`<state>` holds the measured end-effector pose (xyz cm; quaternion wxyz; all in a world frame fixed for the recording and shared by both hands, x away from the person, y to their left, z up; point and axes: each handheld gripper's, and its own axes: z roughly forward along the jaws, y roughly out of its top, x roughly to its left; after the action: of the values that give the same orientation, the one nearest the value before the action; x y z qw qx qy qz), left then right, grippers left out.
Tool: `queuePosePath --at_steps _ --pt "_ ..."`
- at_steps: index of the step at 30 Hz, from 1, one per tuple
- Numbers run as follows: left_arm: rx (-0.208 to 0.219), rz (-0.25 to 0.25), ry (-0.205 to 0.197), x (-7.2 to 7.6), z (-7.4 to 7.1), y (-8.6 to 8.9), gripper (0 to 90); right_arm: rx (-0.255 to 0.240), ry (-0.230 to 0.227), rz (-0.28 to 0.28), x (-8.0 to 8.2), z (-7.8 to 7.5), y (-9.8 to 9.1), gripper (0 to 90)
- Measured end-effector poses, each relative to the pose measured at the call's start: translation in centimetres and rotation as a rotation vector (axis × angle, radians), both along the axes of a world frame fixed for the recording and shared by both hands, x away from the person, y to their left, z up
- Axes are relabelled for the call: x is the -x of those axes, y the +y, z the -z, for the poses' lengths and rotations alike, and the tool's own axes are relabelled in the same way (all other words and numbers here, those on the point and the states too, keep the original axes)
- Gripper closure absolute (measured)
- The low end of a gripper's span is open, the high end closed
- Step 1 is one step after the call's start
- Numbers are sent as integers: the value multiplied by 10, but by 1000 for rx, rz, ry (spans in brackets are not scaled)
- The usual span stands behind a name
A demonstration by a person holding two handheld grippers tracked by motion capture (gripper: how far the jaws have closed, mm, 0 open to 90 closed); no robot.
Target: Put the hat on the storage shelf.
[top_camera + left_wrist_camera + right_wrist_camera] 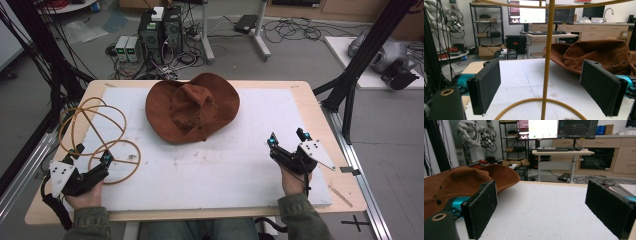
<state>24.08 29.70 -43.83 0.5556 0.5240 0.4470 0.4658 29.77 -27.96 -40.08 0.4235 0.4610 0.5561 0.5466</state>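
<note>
high view: we hold left gripper (91, 154) at the yellow wire hoops (100, 131), right gripper (288, 137) on bare white mat (225, 165); brown hat (192, 106) sits mid-back. left gripper view: jaws wide apart w/ a hoop strand between, nothing gripped. right gripper view: jaws wide, empty, hat at left.

Even, soft indoor light; faint shadows; monitors glare; slightly blurry overall
</note>
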Motion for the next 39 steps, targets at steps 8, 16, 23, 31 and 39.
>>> queuePosePath --at_steps 8,16,23,31,39 --pt "6 -1 -2 0 0 1 172 -19 15 -18 -28 -28 27 105" --pt "12 19 -1 -2 0 0 171 28 17 -47 -52 -53 71 105" --pt "28 11 3 -3 1 4 171 73 69 -114 -74 -62 139 105" --pt "43 6 -8 -2 0 6 171 165 139 -153 -86 -34 198 105" --pt "55 7 -16 -2 -1 7 171 209 274 -141 -103 7 240 105"
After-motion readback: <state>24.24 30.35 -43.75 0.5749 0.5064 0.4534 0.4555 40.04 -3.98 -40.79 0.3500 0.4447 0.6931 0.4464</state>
